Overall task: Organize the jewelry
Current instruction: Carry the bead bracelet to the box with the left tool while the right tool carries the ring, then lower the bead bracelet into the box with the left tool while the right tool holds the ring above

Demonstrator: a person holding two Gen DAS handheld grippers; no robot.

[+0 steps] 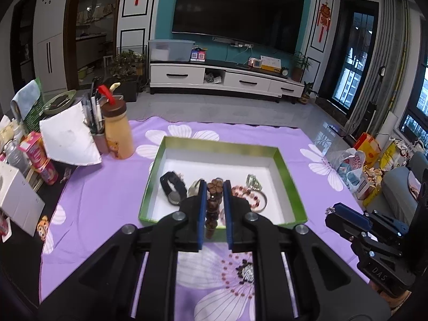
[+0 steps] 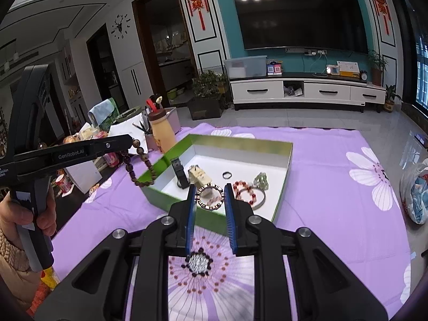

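L gripper clamps brown wooden bead strand above green-rimmed white box; R gripper pinches sparkly round bracelet.

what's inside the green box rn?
Inside the green box: black watch, small black ring, red bead bracelet, green pendant. The right gripper covers part of the floor.

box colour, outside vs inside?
Box: green outside, white inside. Clearest in the right wrist view.
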